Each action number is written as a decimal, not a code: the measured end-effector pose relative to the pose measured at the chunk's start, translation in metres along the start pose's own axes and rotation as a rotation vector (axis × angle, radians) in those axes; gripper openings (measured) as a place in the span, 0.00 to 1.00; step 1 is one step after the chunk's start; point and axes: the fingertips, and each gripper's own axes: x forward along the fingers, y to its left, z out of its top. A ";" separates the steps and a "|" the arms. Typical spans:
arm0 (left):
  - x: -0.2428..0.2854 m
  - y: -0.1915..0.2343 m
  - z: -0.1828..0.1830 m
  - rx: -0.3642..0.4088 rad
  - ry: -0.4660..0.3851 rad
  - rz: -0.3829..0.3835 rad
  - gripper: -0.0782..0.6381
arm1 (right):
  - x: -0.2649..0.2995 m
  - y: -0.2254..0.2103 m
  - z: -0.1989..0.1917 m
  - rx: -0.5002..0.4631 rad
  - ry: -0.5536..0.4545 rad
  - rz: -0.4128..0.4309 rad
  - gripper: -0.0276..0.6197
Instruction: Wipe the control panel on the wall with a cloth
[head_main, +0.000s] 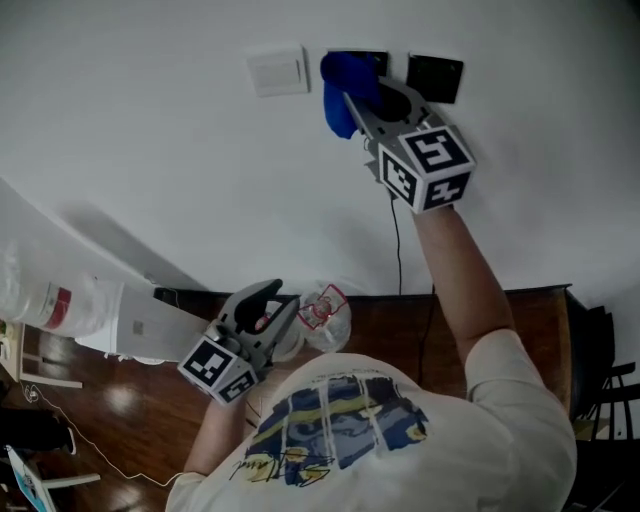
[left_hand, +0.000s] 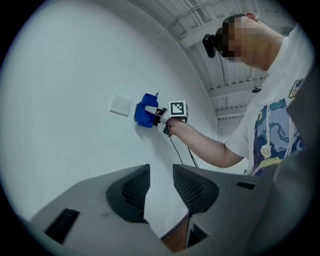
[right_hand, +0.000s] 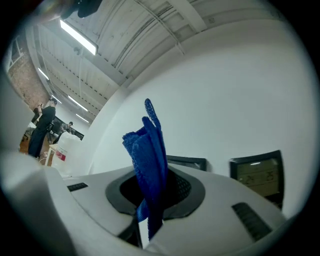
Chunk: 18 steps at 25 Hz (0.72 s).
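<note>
My right gripper (head_main: 358, 100) is raised to the white wall and shut on a blue cloth (head_main: 343, 88). The bunched cloth lies over a black control panel (head_main: 366, 58), of which only the top edge shows. In the right gripper view the cloth (right_hand: 150, 155) stands up between the jaws, with that panel (right_hand: 189, 162) just behind it. My left gripper (head_main: 268, 312) hangs low by my chest; its jaws stand a little apart with nothing between them (left_hand: 159, 186). The left gripper view also shows the cloth (left_hand: 145, 116) pressed on the wall.
A second black panel (head_main: 435, 78) with a display (right_hand: 257, 175) sits right of the first, and a white switch plate (head_main: 278, 70) to its left. A cable (head_main: 397, 250) runs down the wall to a dark wooden top (head_main: 480, 320). A clear bottle (head_main: 327, 318) and a white container (head_main: 60, 300) stand below.
</note>
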 end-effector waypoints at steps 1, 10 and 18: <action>-0.007 0.005 -0.001 -0.003 -0.003 0.011 0.28 | 0.011 0.005 -0.003 0.000 0.008 0.003 0.18; -0.030 0.034 -0.007 -0.029 -0.001 0.039 0.28 | 0.023 -0.010 -0.011 0.001 0.023 -0.059 0.18; 0.014 0.015 -0.007 -0.023 0.016 -0.055 0.28 | -0.042 -0.077 -0.003 -0.027 0.020 -0.193 0.18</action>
